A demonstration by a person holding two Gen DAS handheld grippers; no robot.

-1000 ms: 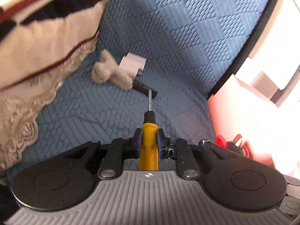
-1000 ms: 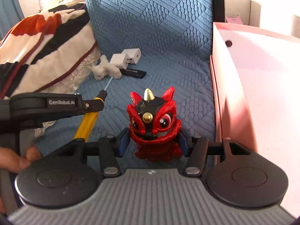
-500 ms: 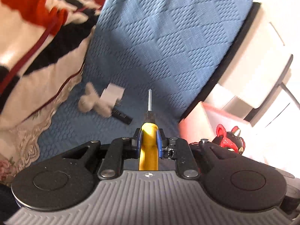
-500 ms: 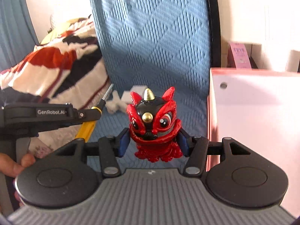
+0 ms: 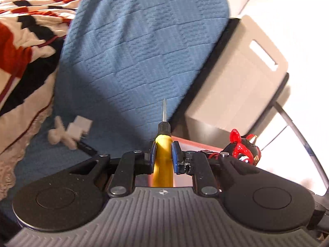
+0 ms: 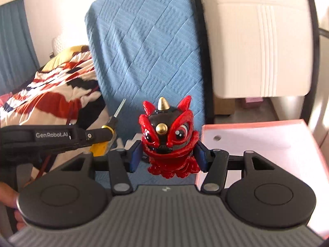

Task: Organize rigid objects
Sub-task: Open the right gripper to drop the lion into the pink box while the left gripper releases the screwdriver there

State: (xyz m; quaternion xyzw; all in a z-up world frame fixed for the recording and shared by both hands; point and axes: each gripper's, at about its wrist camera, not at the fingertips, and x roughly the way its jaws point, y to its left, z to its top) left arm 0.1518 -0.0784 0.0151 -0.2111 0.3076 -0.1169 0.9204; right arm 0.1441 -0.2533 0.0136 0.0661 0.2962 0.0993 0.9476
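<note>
My left gripper (image 5: 163, 156) is shut on a yellow-handled screwdriver (image 5: 163, 152), shaft pointing forward, held in the air above the blue quilted seat (image 5: 127, 57). It also shows in the right wrist view (image 6: 107, 127). My right gripper (image 6: 167, 154) is shut on a red and black lion figurine (image 6: 167, 138), which also shows in the left wrist view (image 5: 244, 146). A pink-rimmed white box (image 6: 257, 142) lies just right of the figurine. A white adapter (image 5: 80, 126), a beige plush piece (image 5: 58, 136) and a black stick (image 5: 87, 147) lie on the seat.
A red, black and white blanket (image 6: 53, 94) is piled at the left of the seat. A cream plastic chair back (image 6: 261, 47) stands behind the box. The blue seat back (image 6: 148, 41) rises straight ahead.
Both grippers have risen and tilted up with their objects held. The seat items have dropped lower in view, and the chair back and the box's far edge have come into sight.
</note>
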